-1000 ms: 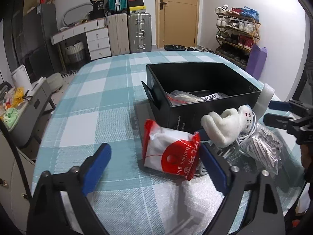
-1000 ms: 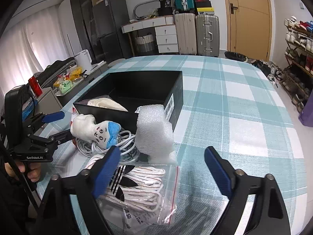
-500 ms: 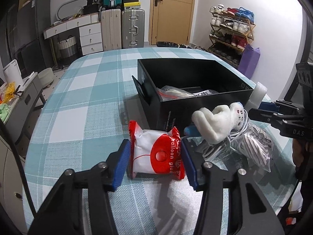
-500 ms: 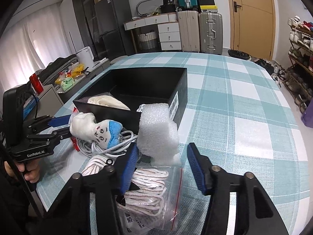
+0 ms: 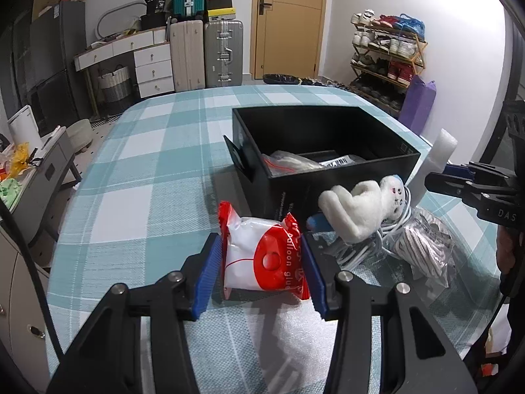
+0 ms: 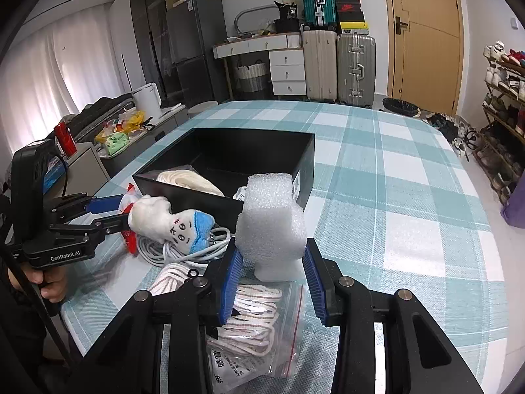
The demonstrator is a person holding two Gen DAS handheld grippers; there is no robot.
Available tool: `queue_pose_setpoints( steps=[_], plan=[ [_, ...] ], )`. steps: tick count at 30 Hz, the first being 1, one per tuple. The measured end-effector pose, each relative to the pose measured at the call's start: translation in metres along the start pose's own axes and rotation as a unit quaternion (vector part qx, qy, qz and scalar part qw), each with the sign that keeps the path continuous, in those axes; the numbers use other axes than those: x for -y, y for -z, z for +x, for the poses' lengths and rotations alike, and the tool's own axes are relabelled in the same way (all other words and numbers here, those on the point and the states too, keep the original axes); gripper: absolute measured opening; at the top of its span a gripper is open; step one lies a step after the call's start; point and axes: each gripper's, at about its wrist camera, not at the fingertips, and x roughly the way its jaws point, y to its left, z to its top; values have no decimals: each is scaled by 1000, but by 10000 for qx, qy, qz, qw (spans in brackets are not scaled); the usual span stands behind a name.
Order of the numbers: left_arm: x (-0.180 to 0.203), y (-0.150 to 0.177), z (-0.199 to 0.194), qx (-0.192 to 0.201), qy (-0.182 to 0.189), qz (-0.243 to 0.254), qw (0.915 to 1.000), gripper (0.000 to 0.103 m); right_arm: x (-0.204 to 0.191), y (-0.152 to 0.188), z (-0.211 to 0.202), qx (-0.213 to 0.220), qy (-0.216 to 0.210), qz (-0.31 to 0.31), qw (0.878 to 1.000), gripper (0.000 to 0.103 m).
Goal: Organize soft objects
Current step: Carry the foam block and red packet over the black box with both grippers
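Observation:
My left gripper is shut on a red and white balloon glue packet that rests on the checked cloth in front of the black box. My right gripper is shut on a white foam block beside the box. A white and blue plush toy lies on a coil of white cable. A clear bag of white laces lies under my right gripper. The box holds a bagged cream item.
The table with its teal checked cloth stretches far beyond the box. Suitcases, drawers and a door stand at the back wall. A shoe rack stands at the right. A cluttered side unit is left of the table.
Both grippers have closed from wide open: the left onto the balloon glue packet, the right onto the foam block. Both have moved forward a little.

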Motion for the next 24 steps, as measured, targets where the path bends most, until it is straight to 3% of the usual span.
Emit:
queue_pose_setpoints(
  steps=[11, 24],
  plan=[
    [-5, -9, -22, 373, -172, -126, 9991, 47, -1, -4, -17, 221, 42, -27, 9997, 38],
    [-4, -34, -50, 965, -122, -234, 9950, 48, -3, -17, -51, 641, 54, 58, 9979, 38]
  ],
)
